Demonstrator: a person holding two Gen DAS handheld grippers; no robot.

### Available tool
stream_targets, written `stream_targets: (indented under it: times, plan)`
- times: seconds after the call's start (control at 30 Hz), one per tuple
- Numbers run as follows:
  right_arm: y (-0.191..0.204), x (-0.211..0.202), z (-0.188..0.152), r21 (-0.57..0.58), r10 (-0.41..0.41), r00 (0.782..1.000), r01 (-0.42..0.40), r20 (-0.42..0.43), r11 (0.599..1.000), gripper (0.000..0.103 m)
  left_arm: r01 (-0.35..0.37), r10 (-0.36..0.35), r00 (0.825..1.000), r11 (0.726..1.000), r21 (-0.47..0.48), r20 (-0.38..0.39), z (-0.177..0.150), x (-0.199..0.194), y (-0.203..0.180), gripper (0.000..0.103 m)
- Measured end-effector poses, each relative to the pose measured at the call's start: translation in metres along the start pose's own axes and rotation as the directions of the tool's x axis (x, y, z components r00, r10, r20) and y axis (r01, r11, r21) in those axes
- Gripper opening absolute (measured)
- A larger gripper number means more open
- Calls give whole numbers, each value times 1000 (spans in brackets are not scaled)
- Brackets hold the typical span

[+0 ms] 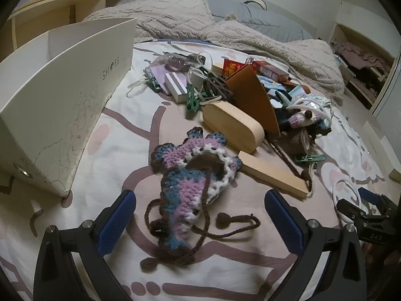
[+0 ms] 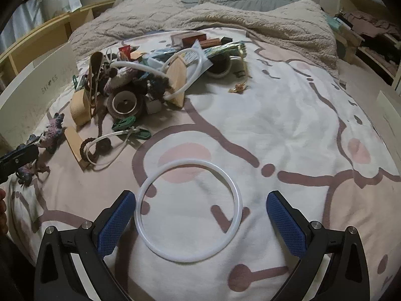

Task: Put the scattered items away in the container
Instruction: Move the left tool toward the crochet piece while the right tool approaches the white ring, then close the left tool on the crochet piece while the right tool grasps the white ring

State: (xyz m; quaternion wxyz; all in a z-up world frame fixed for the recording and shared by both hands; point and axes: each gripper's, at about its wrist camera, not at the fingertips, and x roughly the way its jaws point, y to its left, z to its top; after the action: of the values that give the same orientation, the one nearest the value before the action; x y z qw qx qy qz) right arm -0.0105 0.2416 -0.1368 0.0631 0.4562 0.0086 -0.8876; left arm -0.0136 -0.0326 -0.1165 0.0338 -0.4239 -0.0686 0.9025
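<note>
Left claw (image 1: pixel 200 222) spread wide around crocheted pouch (image 1: pixel 186 188) lying on the bed (image 1: pixel 112 150), pads not touching it; white shoe box (image 1: pixel 62 95) open just left. Right claw (image 2: pixel 200 222) spread too, white ring (image 2: pixel 188 210) flat on bedspread between fingers. Clutter pile (image 2: pixel 140 80) farther back, near beige blanket (image 2: pixel 225 20).
</note>
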Motion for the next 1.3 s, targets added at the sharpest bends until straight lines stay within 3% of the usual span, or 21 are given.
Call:
stream_targets:
  times: [0.3, 0.37, 0.6, 0.8, 1.13, 1.3]
  plan:
    - [-4, 2, -6, 6, -11, 1000, 10, 19, 1000, 103, -12, 11, 1000, 999, 45, 10, -3, -4, -5, 100]
    - [-3, 2, -8, 2, -18, 999, 18, 30, 1000, 103, -16, 15, 1000, 999, 48, 4, -3, -1, -4, 90]
    - [5, -1, -18, -24, -52, 994, 55, 94, 998, 103, -25, 24, 1000, 997, 69, 20, 0, 3, -4, 75]
    - [6, -2, -23, -10, -71, 989, 73, 127, 997, 103, -12, 12, 1000, 997, 82, 1, 0, 8, -7, 54]
    - [9, -5, -28, 3, -82, 983, 83, 167, 997, 103, 66, -66, 998, 994, 86, -12, -5, 8, -13, 16]
    - [13, -3, -25, -13, -72, 983, 75, 168, 997, 103, 98, -99, 995, 991, 93, -2, -5, 6, -18, 14]
